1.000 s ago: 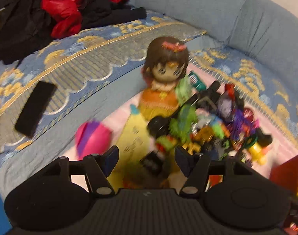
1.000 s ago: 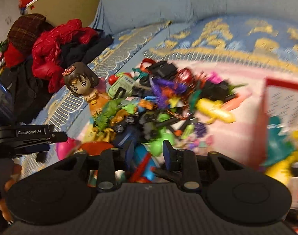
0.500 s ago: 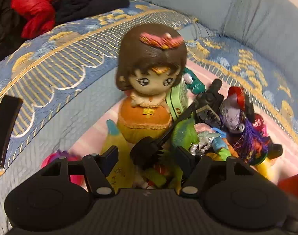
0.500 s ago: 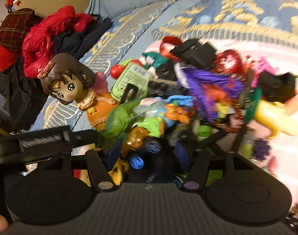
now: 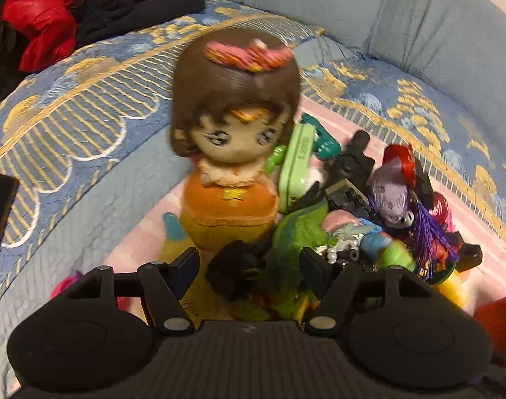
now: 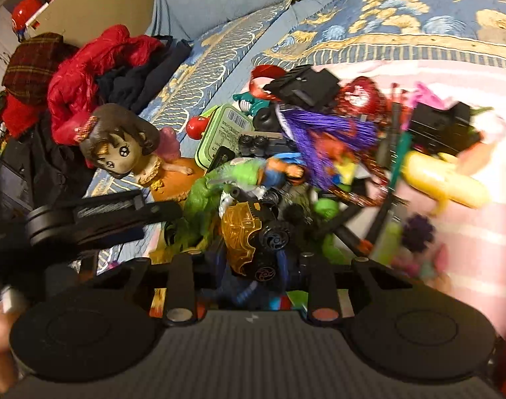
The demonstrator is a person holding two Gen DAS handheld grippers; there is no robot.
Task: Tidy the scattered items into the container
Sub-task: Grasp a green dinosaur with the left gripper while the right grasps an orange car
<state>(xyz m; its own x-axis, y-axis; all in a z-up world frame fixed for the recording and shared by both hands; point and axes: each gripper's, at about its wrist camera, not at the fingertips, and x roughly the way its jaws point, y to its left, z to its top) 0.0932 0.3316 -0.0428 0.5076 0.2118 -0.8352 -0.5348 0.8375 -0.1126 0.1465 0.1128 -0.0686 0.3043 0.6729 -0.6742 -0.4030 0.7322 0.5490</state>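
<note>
While the left gripper (image 5: 249,262) gapes released over a green dinosaur (image 5: 292,249) before the doll (image 5: 233,153), the right gripper (image 6: 249,266) spreads around a gold-and-black toy car (image 6: 249,239); toys heap on the pink sheet (image 6: 479,239).

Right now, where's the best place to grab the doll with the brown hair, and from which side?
Probably the orange body, below the doll's big head: it is narrower and sits level with the open left gripper. Come straight from the front; the green tin leans against her on the right.
</note>
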